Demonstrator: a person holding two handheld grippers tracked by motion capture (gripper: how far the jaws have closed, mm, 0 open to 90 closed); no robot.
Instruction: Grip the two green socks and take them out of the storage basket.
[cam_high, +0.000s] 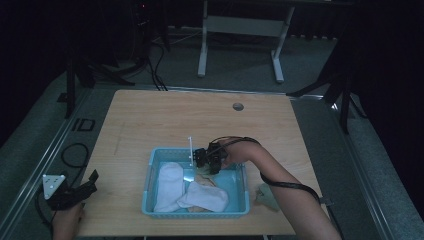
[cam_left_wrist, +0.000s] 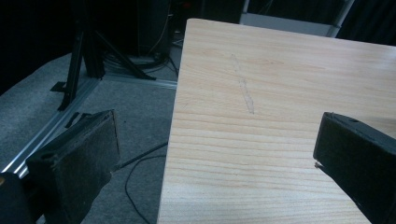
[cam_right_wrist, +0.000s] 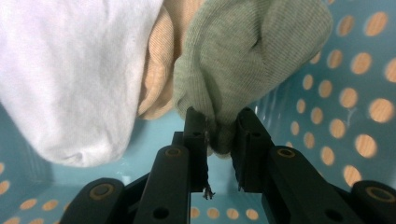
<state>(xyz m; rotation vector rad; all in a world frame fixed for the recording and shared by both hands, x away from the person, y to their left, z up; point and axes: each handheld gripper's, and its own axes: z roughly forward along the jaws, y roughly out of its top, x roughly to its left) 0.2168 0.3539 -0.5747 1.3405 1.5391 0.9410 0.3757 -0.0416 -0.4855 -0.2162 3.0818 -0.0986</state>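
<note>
- The right gripper (cam_right_wrist: 217, 133) pinches a soft pale green sock (cam_right_wrist: 243, 60) inside the blue plastic basket (cam_right_wrist: 327, 121) near the counter's front edge.
- The sock looks light and floppy.
- The left gripper (cam_left_wrist: 215, 154) is wide open, holding nothing.

black hand-held gripper (cam_right_wrist: 219, 135), perforated jaws

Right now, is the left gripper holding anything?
No. In the left gripper view the left gripper has its jaws wide apart, with bare wooden table between them.
</note>
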